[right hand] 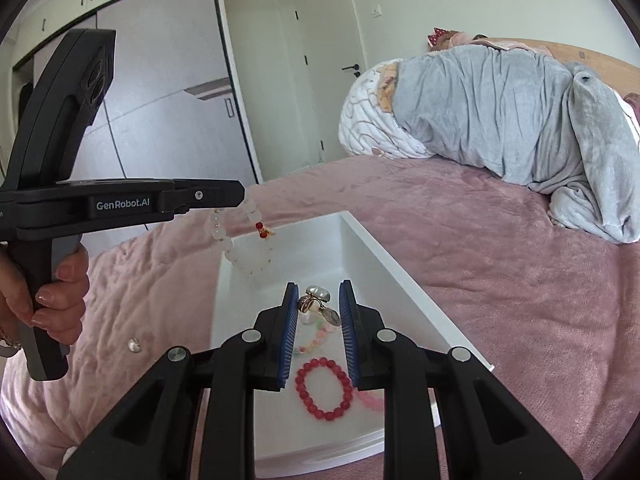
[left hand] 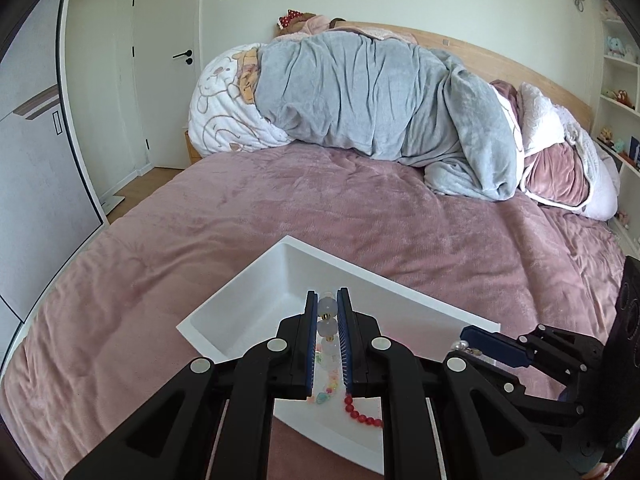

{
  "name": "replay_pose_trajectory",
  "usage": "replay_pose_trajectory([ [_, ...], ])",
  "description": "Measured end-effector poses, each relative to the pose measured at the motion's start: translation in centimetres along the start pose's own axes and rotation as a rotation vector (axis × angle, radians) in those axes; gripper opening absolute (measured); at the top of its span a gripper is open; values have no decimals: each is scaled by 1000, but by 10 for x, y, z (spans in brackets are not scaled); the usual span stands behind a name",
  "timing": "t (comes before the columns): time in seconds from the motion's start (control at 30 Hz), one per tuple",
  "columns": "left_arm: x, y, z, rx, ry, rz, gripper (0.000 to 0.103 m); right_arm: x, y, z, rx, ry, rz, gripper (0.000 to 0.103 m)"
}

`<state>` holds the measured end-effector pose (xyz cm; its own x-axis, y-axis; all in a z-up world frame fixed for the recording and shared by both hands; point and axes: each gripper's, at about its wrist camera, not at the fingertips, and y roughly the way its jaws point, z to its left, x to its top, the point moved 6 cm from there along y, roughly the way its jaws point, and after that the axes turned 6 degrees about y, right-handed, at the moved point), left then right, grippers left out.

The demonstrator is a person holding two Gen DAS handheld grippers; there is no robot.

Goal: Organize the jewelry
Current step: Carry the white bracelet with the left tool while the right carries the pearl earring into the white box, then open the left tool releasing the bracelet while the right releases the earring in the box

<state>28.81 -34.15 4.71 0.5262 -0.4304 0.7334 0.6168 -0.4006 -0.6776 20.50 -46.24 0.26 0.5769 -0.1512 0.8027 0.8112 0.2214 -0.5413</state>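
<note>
1. Left wrist view: the left claw (left hand: 328,312) is clenched on a white beaded bracelet (left hand: 327,326), its translucent beads and small gold spacers pinched between the blue pads.
2. Directly below it, a white rectangular tray (left hand: 256,300) lies on the pink bed cover (left hand: 280,200). A red beaded bracelet (left hand: 362,414) and a pastel bead strand (left hand: 326,390) lie in the tray's near end.
3. At the right edge, the right claw (left hand: 466,340) reaches over the tray's rim with a pearl piece at its tip.
4. A grey blanket (left hand: 380,92) is heaped at the head of the bed.
5. Right wrist view: the right claw (right hand: 318,304) has its pads set apart, with a cluster of rings (right hand: 318,300) between them, one bearing a pearl; whether the pads are touching it, I cannot tell.
6. The red beaded bracelet (right hand: 324,390) lies flat in the tray (right hand: 400,272) below, near the pastel strand (right hand: 316,338).
7. At left, a hand (right hand: 60,300) grips the left claw's handle; the white bracelet (right hand: 244,240) dangles from its tip over the tray's far end.
</note>
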Motion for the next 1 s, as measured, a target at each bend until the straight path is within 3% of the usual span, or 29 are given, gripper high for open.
replay_pose_trajectory([
  [0.3,-17,66,9,97,-19,119,15,-15,26,-12,1,4,89,21],
  [0.67,-39,89,10,145,-33,194,15,-21,31,2,8,-49,105,21],
  [0.9,-40,85,0,140,-25,191,15,-19,31,-2,4,-19,87,23],
  [0.97,-39,83,-2,137,-25,196,18,-18,32,-3,-9,-10,81,31],
  [1.0,-38,81,-2,144,-23,198,21,-19,31,-3,-13,-13,78,56],
])
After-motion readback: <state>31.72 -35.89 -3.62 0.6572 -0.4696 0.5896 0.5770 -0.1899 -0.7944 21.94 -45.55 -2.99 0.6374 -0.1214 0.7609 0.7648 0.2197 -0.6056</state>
